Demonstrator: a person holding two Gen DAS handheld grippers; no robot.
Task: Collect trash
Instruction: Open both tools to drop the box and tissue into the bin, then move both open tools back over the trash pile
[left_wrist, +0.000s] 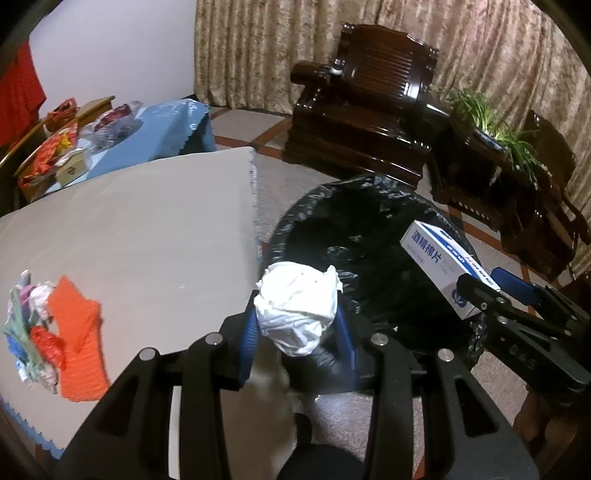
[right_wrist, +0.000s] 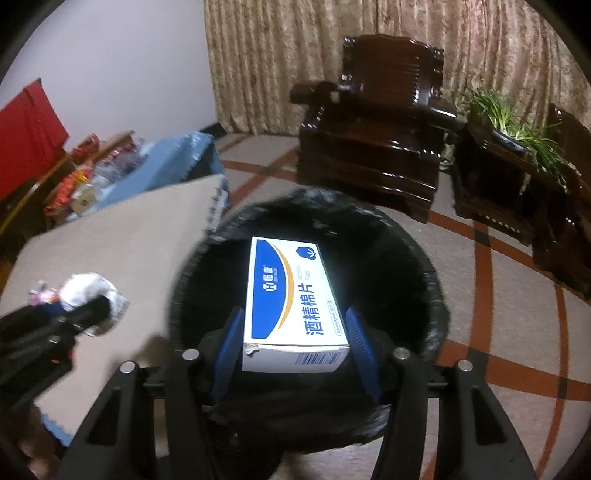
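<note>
Currently both tongs are loaded and poised at the bin (right_wrist: 424, 266), which serves as landmark here. Left tongs (left_wrist: 297, 325): blue ribbed pads clamped on a crumpled white paper wad (left_wrist: 299, 308), held over the near rim of the bin, on its tabletop side. Right tongs (right_wrist: 295, 343): pads clamped on the short end of a white-and-blue carton (right_wrist: 291, 295), which hangs directly above the bin's mouth.

Step in hand, as I judge it: the drop-off. Carton is already centred over the opening; the wad looks only partly past the rim. Next move calls for carrying the wad a little further over the opening, then parting each pair of tongs so both pieces fall clear inside, not onto the rim.

Materials: wad is soft, creased, irregular, likely light and compressible. Carton is rigid printed cardboard, rectangular, one end flap slightly torn. Bin is round, lined with a glossy, wrinkled black plastic bag folded over the rim.

Beside the bin stands the tabletop (left_wrist: 147, 229), a matte grey sheet with a scalloped blue edge. Well away from the bin on it, more trash remains: an orange ridged piece (left_wrist: 79, 343) and a mixed heap of wrappers (left_wrist: 26, 332).
</note>
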